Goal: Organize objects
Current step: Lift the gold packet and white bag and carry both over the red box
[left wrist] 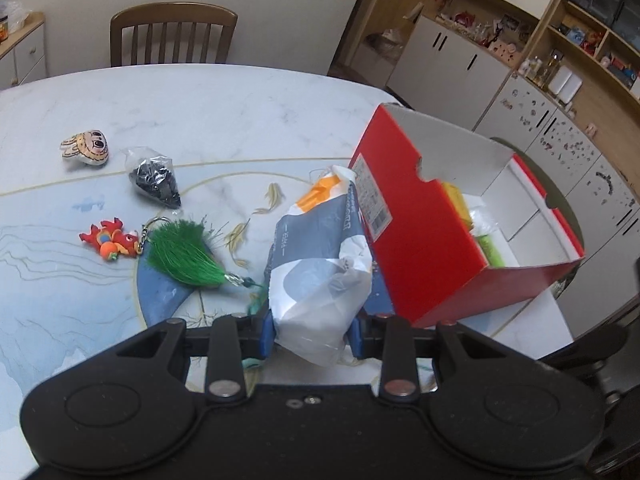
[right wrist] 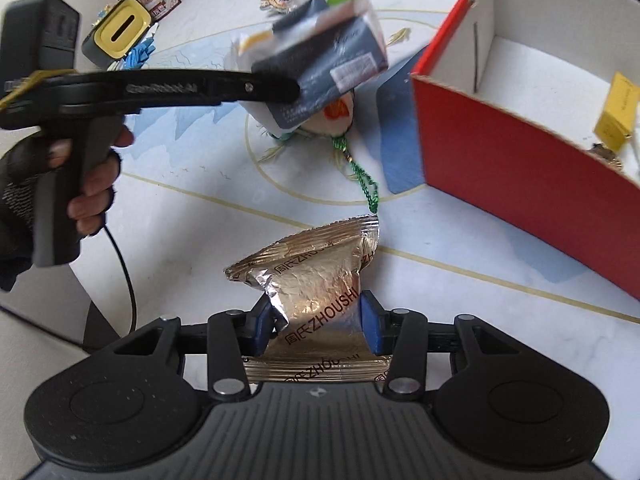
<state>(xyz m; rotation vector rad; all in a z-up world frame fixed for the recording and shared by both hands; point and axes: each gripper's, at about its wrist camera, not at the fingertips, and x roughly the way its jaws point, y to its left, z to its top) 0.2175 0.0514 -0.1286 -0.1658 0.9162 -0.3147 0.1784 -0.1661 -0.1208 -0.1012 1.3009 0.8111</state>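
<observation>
My left gripper (left wrist: 313, 330) is clamped on a grey-and-white packet (left wrist: 320, 264) at the lower middle of its frame, just beside the red box (left wrist: 432, 240) at right, while my right gripper (right wrist: 316, 326) is clamped on a foil pouch (right wrist: 316, 276) low in its frame above the table (right wrist: 200, 216).
</observation>
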